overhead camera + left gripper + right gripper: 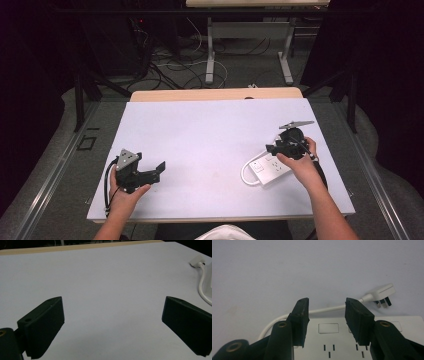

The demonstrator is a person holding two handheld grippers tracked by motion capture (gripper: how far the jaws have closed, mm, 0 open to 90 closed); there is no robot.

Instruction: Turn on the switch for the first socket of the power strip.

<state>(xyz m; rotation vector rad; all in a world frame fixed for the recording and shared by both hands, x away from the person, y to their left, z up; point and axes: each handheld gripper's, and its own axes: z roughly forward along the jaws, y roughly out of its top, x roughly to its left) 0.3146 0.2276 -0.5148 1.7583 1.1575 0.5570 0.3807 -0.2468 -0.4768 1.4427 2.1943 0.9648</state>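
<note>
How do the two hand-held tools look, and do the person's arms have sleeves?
Both tools are black. The left tool has broad wedge-shaped jaws, a grey three-cornered plate on top and a trailing black cable. The right tool has the same plate, and brass-coloured rivets show at its jaw bases. The forearms are bare, with no sleeves visible.

No text, label, brand, number or sign can be read anywhere, not even on the white power strip [372,340].

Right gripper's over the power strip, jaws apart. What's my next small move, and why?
Probably lower the right gripper a little onto the white power strip and close across its body. Its jaws stand open just above the sockets, holding nothing, while the open left gripper waits apart on the bare table.
</note>
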